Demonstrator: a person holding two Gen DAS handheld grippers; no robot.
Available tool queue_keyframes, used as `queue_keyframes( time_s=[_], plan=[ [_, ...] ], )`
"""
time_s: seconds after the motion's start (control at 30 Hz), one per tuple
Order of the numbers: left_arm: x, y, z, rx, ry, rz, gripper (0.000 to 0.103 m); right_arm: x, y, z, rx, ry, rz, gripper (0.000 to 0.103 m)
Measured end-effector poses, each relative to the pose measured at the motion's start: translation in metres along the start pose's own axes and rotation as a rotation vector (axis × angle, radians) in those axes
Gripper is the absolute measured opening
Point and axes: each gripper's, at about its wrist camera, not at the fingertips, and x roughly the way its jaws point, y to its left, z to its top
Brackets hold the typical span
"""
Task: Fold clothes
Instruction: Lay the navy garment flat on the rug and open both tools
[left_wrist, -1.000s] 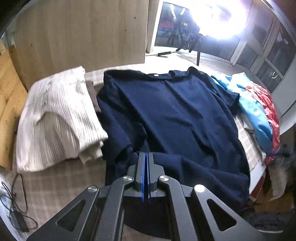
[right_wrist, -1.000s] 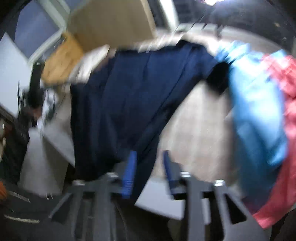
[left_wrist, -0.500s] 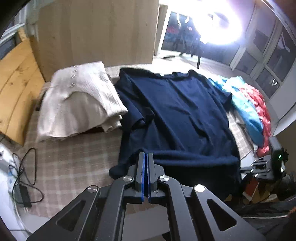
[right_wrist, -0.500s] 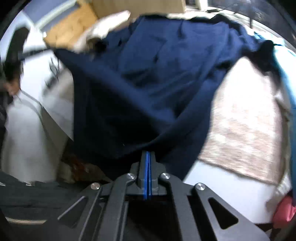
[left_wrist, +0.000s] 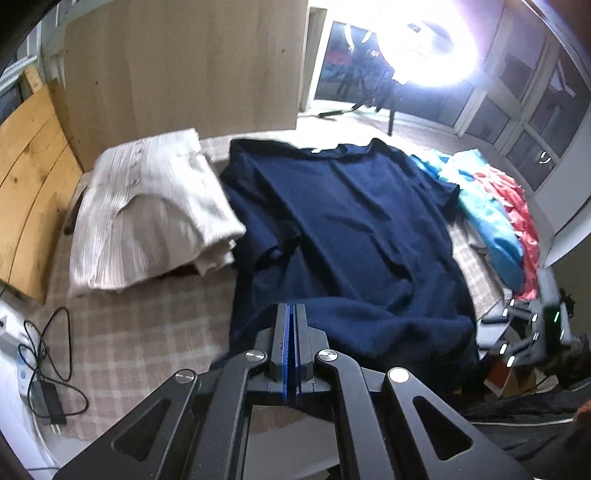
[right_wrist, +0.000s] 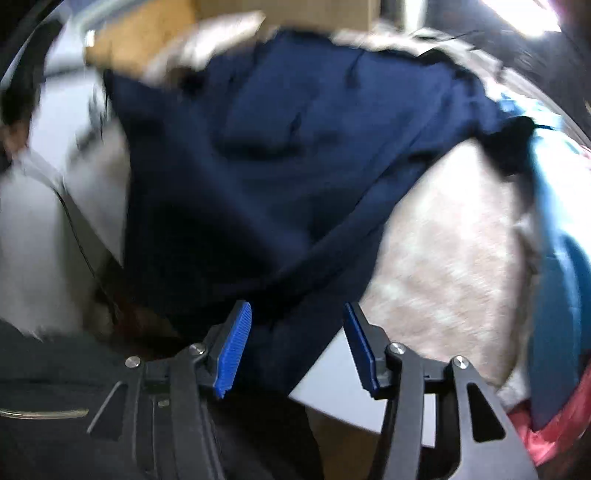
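One checked bedcover (left_wrist: 140, 332) (bright lamp (left_wrist: 424, 48) behind), navy shirt (left_wrist: 351, 229) spread

Blown-out glare from a lamp (left_wrist: 424, 40) at top right in the left view; elsewhere dim. Heavily motion-blurred in the right view. Fisheye-bent and dark at the edges.

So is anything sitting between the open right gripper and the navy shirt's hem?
Nothing visible. The right gripper is open with the navy shirt hem hanging directly between its blue pads. The view is blurred, so contact is unclear.
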Motion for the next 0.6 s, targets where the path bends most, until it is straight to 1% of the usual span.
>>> queue_keyframes(
  time_s=[0.03,0.07,0.1,0.13,0.17,0.23,0.33,0.4,0.47,0.5,0.6],
  plan=[
    [0.001,0.002,-0.002,-0.006,0.006,0.002,0.001,0.008,0.007,-0.003,-0.031,0.013,0.001,0.051],
    [0.002,0.005,-0.004,-0.013,0.011,0.003,0.001,0.014,0.015,-0.006,-0.070,0.011,-0.016,0.051],
    [0.002,0.007,-0.005,-0.019,0.014,0.006,0.001,0.016,0.023,-0.008,-0.117,-0.011,-0.044,0.049],
    [0.002,0.008,-0.006,-0.025,0.017,0.009,0.001,0.016,0.026,-0.009,-0.140,-0.021,-0.061,0.022],
    [0.001,0.009,-0.008,-0.030,0.019,0.012,0.001,0.014,0.024,-0.008,-0.124,-0.015,-0.042,0.004],
    [-0.003,0.009,-0.009,-0.031,0.014,0.009,0.001,-0.004,0.007,-0.007,-0.029,-0.032,0.046,0.004],
    [-0.015,0.006,-0.005,-0.031,-0.008,0.014,0.001,-0.061,-0.031,-0.004,0.094,-0.138,0.090,0.004],
    [-0.021,0.002,0.004,-0.027,-0.027,0.009,0.001,-0.105,-0.062,0.002,0.180,-0.247,0.083,0.004],
    [-0.018,-0.005,0.018,-0.003,-0.033,0.010,0.001,-0.145,-0.106,0.006,0.284,-0.347,0.072,0.004],
    [-0.013,-0.007,0.025,0.006,-0.031,0.014,0.001,-0.158,-0.128,0.006,0.332,-0.387,0.067,0.004],
    [0.039,-0.006,0.053,-0.006,0.024,0.055,0.001,-0.155,-0.197,0.018,0.477,-0.431,0.019,0.004]
  ],
)
